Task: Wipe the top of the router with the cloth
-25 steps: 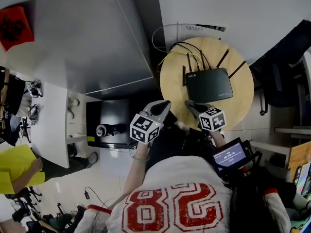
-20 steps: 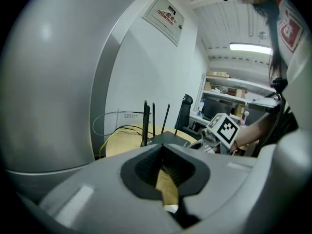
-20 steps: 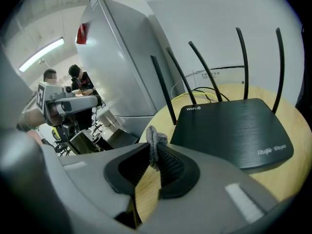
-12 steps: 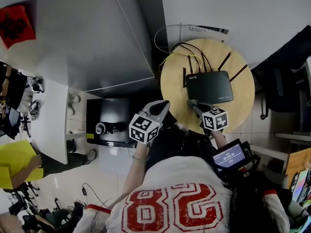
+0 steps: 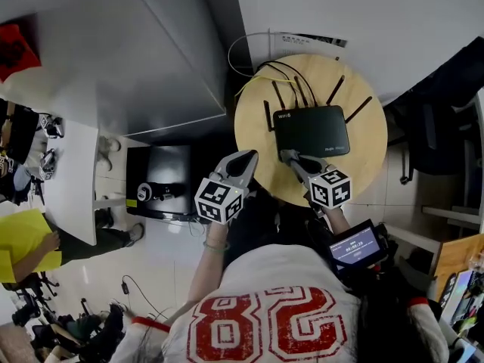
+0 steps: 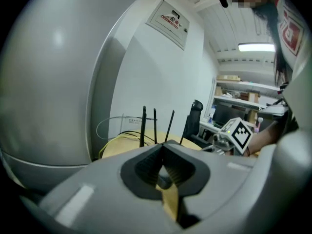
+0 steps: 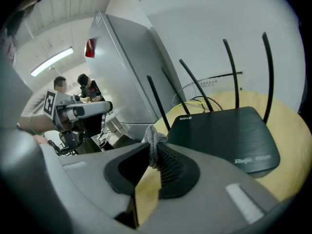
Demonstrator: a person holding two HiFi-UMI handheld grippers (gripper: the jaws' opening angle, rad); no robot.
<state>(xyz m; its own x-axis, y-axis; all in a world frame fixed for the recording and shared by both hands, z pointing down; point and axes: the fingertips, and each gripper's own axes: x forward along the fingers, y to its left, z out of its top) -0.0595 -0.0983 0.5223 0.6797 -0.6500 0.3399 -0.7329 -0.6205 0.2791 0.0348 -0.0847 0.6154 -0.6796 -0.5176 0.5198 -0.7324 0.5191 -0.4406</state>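
In the head view, the router [image 5: 311, 130] lies flat near the middle of the round wooden table [image 5: 363, 169], its antennas up at the far side and cables trailing off behind it. Your right gripper [image 5: 290, 157] points at the router's near left corner, just beside it. Your left gripper [image 5: 243, 162] hangs over the table's near left edge, apart from the router. From up here the cloth is too small to make out.

In the left gripper view, the jaws meet at their tips with nothing between them, so this gripper is closed and empty. The antennas [image 6: 155, 126] stand beyond it and the other gripper's marker cube [image 6: 240, 133] shows off to the right.

In the right gripper view, the jaws are clamped on a bunched grey cloth [image 7: 155, 139], which sticks up a little past the tips. The router's dark top [image 7: 229, 135] lies just ahead and to the right. The cloth looks close to the near corner but not on the top.

So the pick-up looks done: you have the cloth in hand and you are at the router. The wipe itself looks not yet begun, and the whole top is left to cover.
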